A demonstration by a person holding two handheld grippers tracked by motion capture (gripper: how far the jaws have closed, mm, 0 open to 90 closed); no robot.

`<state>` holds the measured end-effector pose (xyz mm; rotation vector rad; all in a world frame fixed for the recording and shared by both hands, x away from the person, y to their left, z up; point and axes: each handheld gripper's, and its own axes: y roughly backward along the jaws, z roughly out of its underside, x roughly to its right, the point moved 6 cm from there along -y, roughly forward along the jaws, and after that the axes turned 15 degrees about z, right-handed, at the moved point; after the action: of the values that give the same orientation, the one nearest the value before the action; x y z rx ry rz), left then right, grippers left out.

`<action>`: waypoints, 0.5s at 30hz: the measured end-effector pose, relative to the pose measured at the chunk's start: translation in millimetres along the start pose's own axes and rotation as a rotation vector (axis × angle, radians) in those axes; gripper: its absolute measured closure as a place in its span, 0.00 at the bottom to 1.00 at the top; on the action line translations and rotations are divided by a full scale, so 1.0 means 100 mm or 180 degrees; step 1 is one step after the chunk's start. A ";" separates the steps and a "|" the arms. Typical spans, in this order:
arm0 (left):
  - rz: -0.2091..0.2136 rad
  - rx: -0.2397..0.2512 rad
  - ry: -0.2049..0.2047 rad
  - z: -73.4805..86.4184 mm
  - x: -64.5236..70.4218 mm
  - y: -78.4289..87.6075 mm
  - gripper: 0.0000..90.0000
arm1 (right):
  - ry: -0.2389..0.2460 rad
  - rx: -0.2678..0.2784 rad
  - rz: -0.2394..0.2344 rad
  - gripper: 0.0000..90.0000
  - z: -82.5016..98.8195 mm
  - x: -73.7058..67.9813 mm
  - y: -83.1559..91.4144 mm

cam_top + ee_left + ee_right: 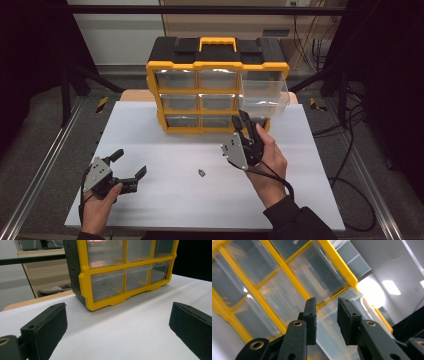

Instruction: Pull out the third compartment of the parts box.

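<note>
Top-right drawer [263,95] of organizer [217,82] is already pulled out, small part [201,173] is lying mid-table unloaded; right gripper [244,121] is being held part-open, empty, at the cabinet front, left gripper [131,164] wide open, idle.

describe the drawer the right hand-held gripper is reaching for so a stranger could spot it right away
Find the yellow and black drawer cabinet at the back of the white table. Look at its right column, just above the right hand-held gripper. There a clear plastic drawer sticks out toward you, while all the other drawers sit flush in the frame.
</note>
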<state>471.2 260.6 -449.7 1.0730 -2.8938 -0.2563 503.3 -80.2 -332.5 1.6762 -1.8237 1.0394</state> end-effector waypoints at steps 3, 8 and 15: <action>-0.0030 0.0007 0.0028 0.01 -0.01 0.02 0.02 | -0.0109 -0.0030 -0.0095 0.75 -0.03 -0.04 0.00; -0.0050 -0.0004 0.0019 0.01 0.00 0.04 0.02 | -0.0262 -0.0098 -0.0250 0.72 -0.05 -0.12 0.01; -0.0068 0.0010 0.0030 0.01 0.00 0.05 0.02 | -0.0559 -0.0270 -0.0582 0.65 -0.02 -0.28 0.01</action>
<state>468.0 264.9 -449.7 1.1030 -2.8770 -0.2468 506.9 -60.6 -352.5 1.8920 -1.7530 0.7495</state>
